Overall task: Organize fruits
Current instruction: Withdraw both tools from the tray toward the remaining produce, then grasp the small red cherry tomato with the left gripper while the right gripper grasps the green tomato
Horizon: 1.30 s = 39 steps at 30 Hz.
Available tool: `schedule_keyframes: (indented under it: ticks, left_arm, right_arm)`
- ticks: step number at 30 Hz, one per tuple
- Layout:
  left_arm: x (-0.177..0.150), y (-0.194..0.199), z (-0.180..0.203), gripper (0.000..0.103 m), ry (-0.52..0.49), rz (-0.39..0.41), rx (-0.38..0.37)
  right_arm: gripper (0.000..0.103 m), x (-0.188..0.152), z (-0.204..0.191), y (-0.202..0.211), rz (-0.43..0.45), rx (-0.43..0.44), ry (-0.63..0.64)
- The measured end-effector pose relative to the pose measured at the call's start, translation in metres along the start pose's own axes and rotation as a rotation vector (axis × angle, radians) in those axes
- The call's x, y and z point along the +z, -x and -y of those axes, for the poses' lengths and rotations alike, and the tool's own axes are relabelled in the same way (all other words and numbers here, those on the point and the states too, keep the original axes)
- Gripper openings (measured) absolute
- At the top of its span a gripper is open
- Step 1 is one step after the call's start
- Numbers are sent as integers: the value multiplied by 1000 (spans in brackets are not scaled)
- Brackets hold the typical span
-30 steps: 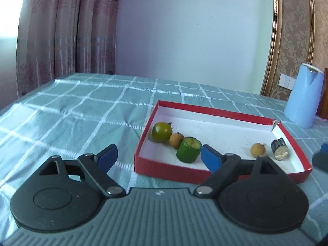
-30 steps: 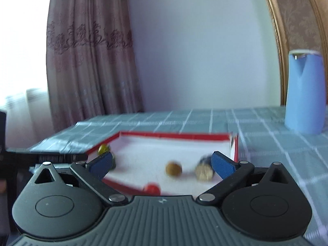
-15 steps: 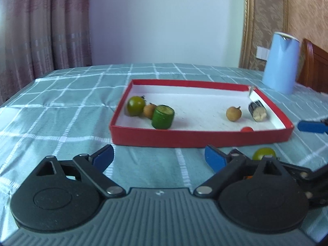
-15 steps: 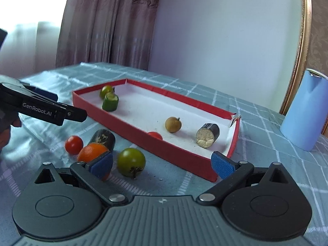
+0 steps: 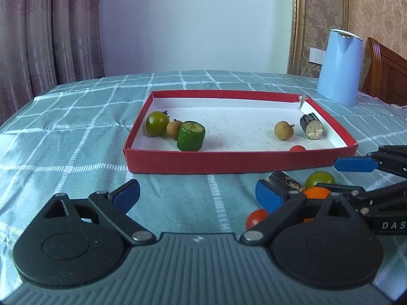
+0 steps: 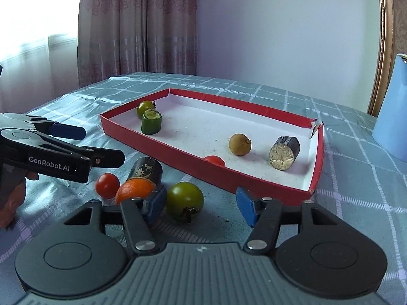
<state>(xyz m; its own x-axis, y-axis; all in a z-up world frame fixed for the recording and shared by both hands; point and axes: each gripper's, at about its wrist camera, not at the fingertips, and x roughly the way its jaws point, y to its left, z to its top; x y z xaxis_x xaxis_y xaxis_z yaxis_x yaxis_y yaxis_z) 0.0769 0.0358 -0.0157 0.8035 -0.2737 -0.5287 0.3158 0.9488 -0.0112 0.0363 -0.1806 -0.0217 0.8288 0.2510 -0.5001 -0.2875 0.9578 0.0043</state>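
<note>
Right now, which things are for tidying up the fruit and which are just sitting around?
For the job: shallow red cardboard tray; round green tomato on the cloth; orange citrus fruit; small red cherry tomato; dark cylindrical cut piece; open right gripper.

Just lying about: tall pale blue plastic kettle; brown wooden chair; patterned curtains.

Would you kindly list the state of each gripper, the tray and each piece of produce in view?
left gripper: open, empty
right gripper: open, around nothing
red tray: open-topped, six pieces inside
green tomato: on the cloth, outside the tray
orange: on the cloth, outside
dark cut piece: lying on its side, outside
red cherry tomato: on the cloth, outside
cucumber chunk: upright in the tray
</note>
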Motion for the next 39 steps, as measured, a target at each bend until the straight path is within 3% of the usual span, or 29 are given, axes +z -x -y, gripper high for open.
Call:
schedule_keyframes:
  ticks: [7,11,16,19,21,23,26,31,39]
  left_arm:
    - [-4,8,-3,103,12,7,-44]
    - [-7,6,6,103,-47,-39,-109]
    - [-13,2,18,103,-113,-63,-66]
    - [-13,0,18,95,-106,-76,-32]
    - [-14,4,14,79,-83,-66,-66]
    - [-16,8,15,70,-84,-56,-78]
    - [-18,11,28,52,-143,-52,-87]
    - [-19,10,45,51,-205,-39,-30]
    - [-16,12,30,52,-79,-29,-1]
  right_arm:
    - [62,0,5,-2,-7,11,-24]
    - [65,1,7,-3,-9,8,-33]
    - [68,0,9,-3,-11,8,-40]
    - [74,0,10,-5,-17,3,-57]
    - [78,0,12,-6,-23,-2,-70]
    - [87,-1,14,-7,-31,-15,-86]
    - [89,-1,17,-8,-40,-7,-112]
    - [89,-1,14,-7,-35,-18,-99]
    - [89,0,13,-7,-31,-29,-91]
